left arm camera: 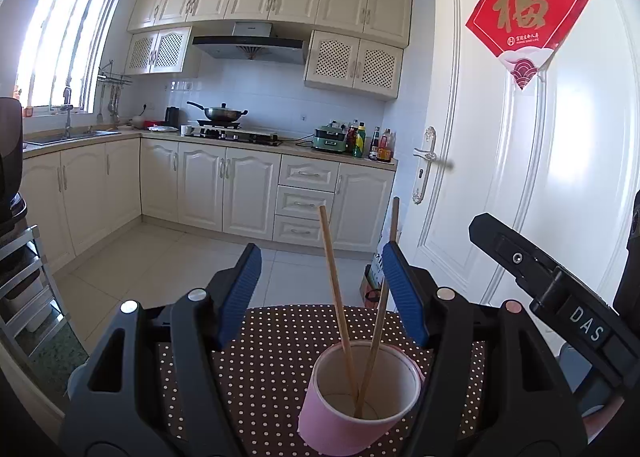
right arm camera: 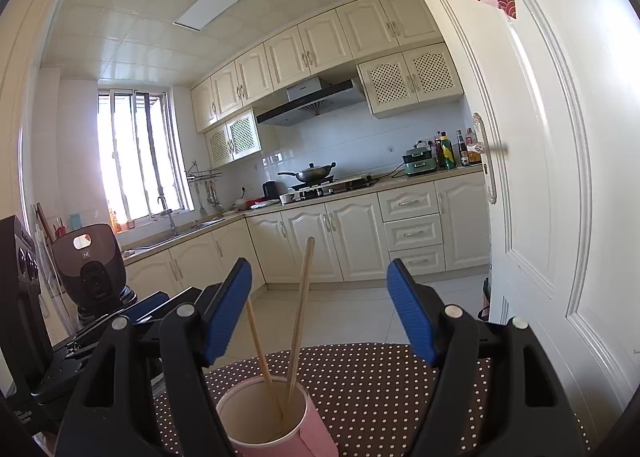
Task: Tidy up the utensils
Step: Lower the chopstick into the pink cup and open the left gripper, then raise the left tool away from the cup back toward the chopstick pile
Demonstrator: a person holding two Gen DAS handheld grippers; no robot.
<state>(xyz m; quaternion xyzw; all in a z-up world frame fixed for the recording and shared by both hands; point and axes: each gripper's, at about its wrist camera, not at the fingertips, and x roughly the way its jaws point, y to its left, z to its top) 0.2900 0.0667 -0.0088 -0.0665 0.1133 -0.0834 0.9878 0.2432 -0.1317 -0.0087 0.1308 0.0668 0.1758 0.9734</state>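
Both of my grippers stand released; two chopsticks rest in the pink cup.

From the left wrist view, my left gripper (left arm camera: 322, 281) has its blue pads spread apart, nothing pressed between them. The pink paper cup (left arm camera: 352, 413) stands upright on the brown polka-dot cloth (left arm camera: 264, 357), just ahead of the jaws and toward the right pad. Two wooden chopsticks (left arm camera: 334, 277) lean inside the cup, crossing near its bottom, tops splayed apart; I see no pad touching either stick. From the right wrist view, my right gripper (right arm camera: 320, 309) is likewise spread wide and holds nothing; the cup sits low and toward its left pad. Beyond the cloth, a white door (left arm camera: 540, 161) stands at the right.
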